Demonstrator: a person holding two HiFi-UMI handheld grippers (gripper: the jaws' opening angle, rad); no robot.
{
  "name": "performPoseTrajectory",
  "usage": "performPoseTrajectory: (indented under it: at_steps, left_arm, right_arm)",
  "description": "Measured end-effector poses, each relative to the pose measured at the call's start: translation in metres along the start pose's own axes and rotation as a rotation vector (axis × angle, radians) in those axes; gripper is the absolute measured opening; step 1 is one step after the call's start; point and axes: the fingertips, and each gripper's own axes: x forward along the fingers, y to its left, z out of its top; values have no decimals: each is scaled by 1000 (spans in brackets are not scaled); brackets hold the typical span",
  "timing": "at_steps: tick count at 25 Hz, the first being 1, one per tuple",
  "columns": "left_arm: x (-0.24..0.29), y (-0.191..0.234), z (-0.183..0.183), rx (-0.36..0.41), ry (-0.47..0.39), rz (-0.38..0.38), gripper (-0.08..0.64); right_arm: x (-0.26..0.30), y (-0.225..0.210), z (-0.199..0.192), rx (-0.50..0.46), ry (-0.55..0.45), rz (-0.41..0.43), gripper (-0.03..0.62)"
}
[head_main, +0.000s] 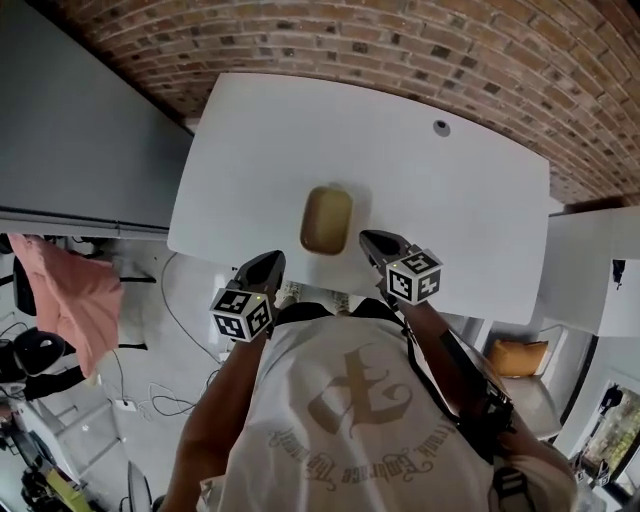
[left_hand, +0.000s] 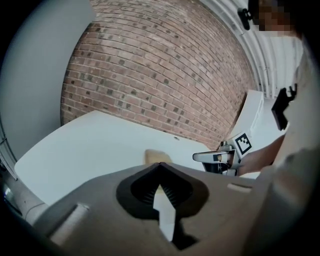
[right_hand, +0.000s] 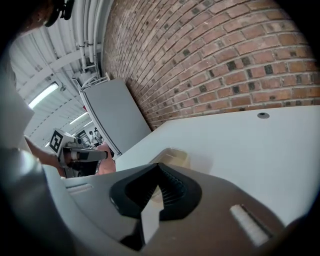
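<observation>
Closest to the lens, a pale printed shirt (head_main: 350, 400), filling the lower head view. Straight ahead at 12 o'clock, a shallow tan tray (head_main: 326, 220), flat on the white table (head_main: 450, 210), close to the near edge and roughly midway along it. At 8 o'clock of the tray, the left gripper (head_main: 270, 262), near but apart, tip over the table's edge; jaws clenched tip to tip, nothing grasped, only a sliver of table showing through behind them. At 4 o'clock of the tray, the right gripper (head_main: 372, 240), just beside it without touching; jaws likewise pressed together and empty. Both aimed toward the tray, seen just beyond the closed tips in each gripper view. Farther out at 2 o'clock, a small dark grommet (head_main: 441, 127) in the tabletop. At 12 o'clock beyond the table, a brick wall (head_main: 400, 40). At 10 o'clock, a grey cabinet (head_main: 70, 130); at 8 o'clock, lower down, a pink cloth (head_main: 75, 290).
</observation>
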Motion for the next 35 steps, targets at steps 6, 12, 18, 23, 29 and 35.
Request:
performPoseTrajectory:
  at_steps: [6, 12, 18, 23, 29, 35]
  left_arm:
    - [12, 20, 14, 46, 42, -80, 3]
    - [23, 39, 21, 64, 74, -158, 3]
    - [33, 50, 24, 67, 100, -221, 3]
    - [39, 61, 27, 72, 125, -257, 3]
    - [43, 74, 28, 80, 152, -285, 3]
    - [49, 82, 31, 79, 160, -311, 3]
  right_arm:
    - [12, -6, -3, 62, -5, -98, 8]
    - [28, -10, -8, 107, 19, -187, 8]
    - [39, -24, -20, 189, 45, -277, 8]
    - [48, -32, -18, 216, 53, -339, 9]
    - [57, -37, -28, 244, 110, -381, 49]
    - [61, -42, -38, 289, 153, -411, 60]
